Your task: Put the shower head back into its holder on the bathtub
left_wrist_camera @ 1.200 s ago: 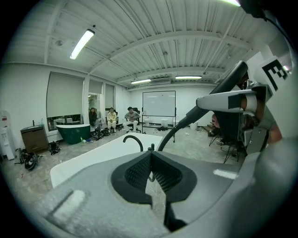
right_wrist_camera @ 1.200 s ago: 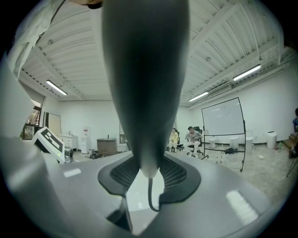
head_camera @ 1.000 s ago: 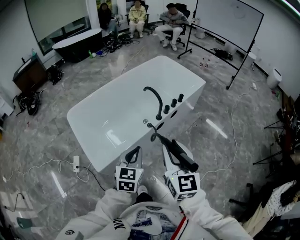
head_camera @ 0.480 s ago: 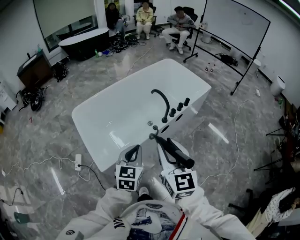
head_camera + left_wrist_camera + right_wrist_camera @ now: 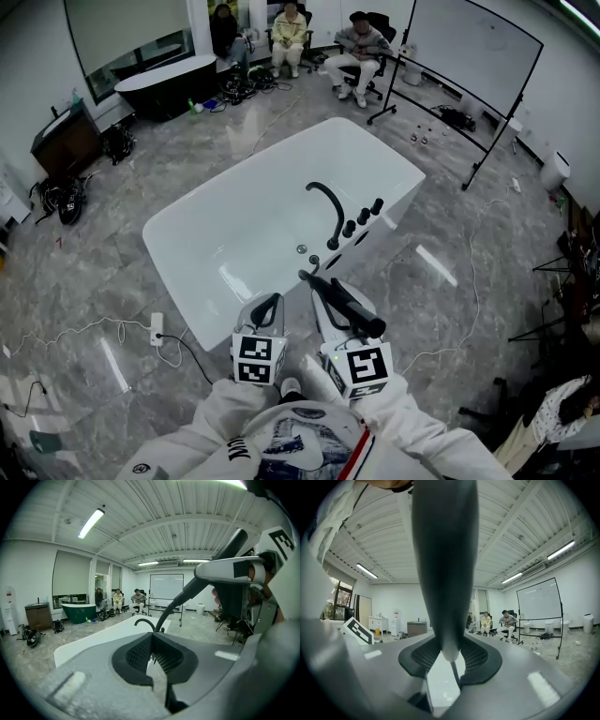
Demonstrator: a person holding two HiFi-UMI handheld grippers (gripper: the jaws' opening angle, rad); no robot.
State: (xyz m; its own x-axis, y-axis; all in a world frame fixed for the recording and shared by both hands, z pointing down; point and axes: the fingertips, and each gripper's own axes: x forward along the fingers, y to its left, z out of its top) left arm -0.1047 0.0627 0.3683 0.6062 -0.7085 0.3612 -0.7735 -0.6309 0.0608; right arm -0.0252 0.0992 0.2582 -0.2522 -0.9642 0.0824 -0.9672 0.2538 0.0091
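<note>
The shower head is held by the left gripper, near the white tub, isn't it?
Not quite. The shower head is held by the right gripper, near the white tub. The right gripper view shows its jaws clamped on the handle. The left gripper holds nothing.

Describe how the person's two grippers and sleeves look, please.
Both the left gripper and the right gripper have pale grey bodies with black textured pads inside the jaws. Each carries a white cube printed with black square markers. The sleeves are white and puffy.
</note>
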